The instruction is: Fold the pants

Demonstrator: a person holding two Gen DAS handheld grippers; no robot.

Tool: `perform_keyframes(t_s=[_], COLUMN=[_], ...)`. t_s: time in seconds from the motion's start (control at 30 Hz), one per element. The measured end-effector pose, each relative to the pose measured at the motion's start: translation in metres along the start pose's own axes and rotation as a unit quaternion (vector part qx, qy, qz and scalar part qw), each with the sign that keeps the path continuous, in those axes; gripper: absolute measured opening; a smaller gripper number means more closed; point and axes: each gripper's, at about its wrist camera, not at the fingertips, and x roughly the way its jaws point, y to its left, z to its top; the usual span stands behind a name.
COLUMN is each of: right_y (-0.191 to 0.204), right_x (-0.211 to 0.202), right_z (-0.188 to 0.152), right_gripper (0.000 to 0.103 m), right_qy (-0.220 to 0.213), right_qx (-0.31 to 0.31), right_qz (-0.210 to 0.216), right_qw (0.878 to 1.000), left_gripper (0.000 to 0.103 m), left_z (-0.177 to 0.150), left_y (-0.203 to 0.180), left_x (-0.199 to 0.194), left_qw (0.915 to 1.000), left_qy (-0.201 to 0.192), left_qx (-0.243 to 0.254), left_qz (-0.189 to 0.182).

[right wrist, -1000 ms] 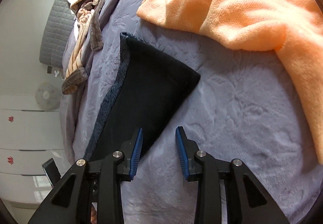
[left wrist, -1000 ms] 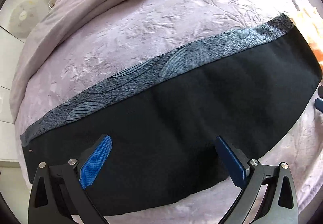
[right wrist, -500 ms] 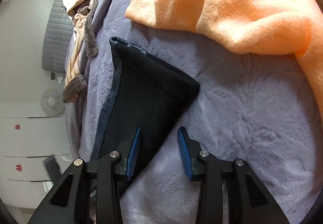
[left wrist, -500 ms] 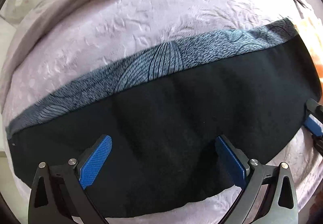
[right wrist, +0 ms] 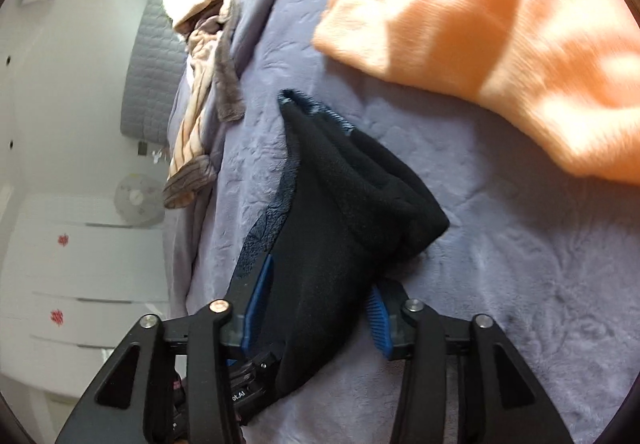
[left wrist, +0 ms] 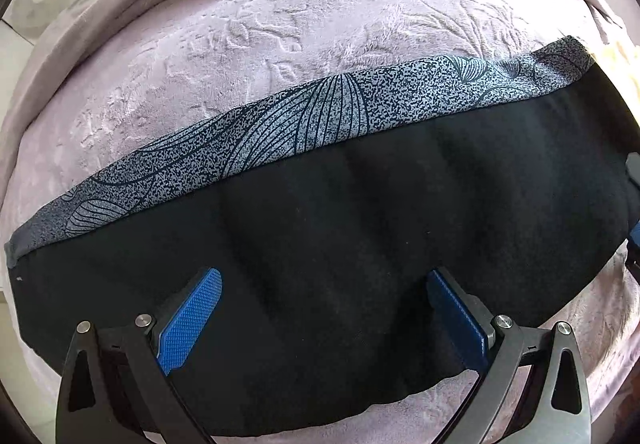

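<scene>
Only "OLAI" reads, beneath the right gripper (right wrist: 316, 308) straddling pants (right wrist: 332, 244).

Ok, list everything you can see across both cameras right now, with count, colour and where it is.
pants: one, black with grey patterned band, across bedspread
bedspread: one, lilac, embossed, under everything
orange blanket: one, far right
striped garment: one, beige and brown, bed's far edge
fan: one, white, beside bed
left gripper: one, black with blue pads, open over pants
right gripper: one, open, pants end bunched between its fingers
</scene>
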Motion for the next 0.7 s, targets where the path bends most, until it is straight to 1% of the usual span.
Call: perform_keyframes(t_s=[0.07, 0.13, 0.27, 0.33, 0.47, 0.6, 0.63, 0.67, 0.7], right_y=[-0.003, -0.012, -0.018, -0.019, -0.023, -0.024, -0.023, -0.022, -0.021], right_x=[0.001, 0.001, 0.000, 0.003, 0.013, 0.023, 0.024, 0.024, 0.024], right_z=[-0.001, -0.004, -0.011, -0.010, -0.003, 0.002, 0.004, 0.005, 0.006], right_gripper=[0.050, 0.050, 0.048, 0.048, 0.048, 0.048, 0.038, 0.021, 0.016], right_qy=[0.004, 0.007, 0.007, 0.007, -0.004, -0.010, -0.013, -0.014, -0.015], right_qx=[-0.001, 0.011, 0.007, 0.008, 0.032, 0.054, 0.059, 0.063, 0.065], right_qz=[-0.008, -0.012, -0.014, -0.013, 0.014, 0.038, 0.044, 0.049, 0.054], right_qw=[1.000, 1.000, 1.000, 1.000, 0.999, 0.998, 0.997, 0.997, 0.996], left_gripper=[0.103, 0.103, 0.103, 0.103, 0.103, 0.103, 0.103, 0.103, 0.091], left_z=[0.000, 0.001, 0.000, 0.000, -0.002, -0.001, -0.001, 0.000, 0.000], left_y=[0.004, 0.011, 0.020, 0.020, 0.020, 0.020, 0.020, 0.021, 0.022], left_x=[0.001, 0.005, 0.010, 0.010, 0.011, 0.011, 0.009, 0.006, 0.001], left_qw=[1.0000, 1.0000, 0.9999, 0.9999, 1.0000, 1.0000, 0.9999, 0.9999, 0.9999], left_qy=[0.000, 0.001, 0.003, 0.002, -0.003, -0.004, -0.004, -0.007, -0.015], left_qx=[0.001, 0.001, -0.004, -0.002, 0.007, 0.008, 0.008, 0.008, 0.005], left_qz=[-0.001, -0.004, -0.013, -0.012, -0.003, -0.005, -0.005, -0.002, 0.005])
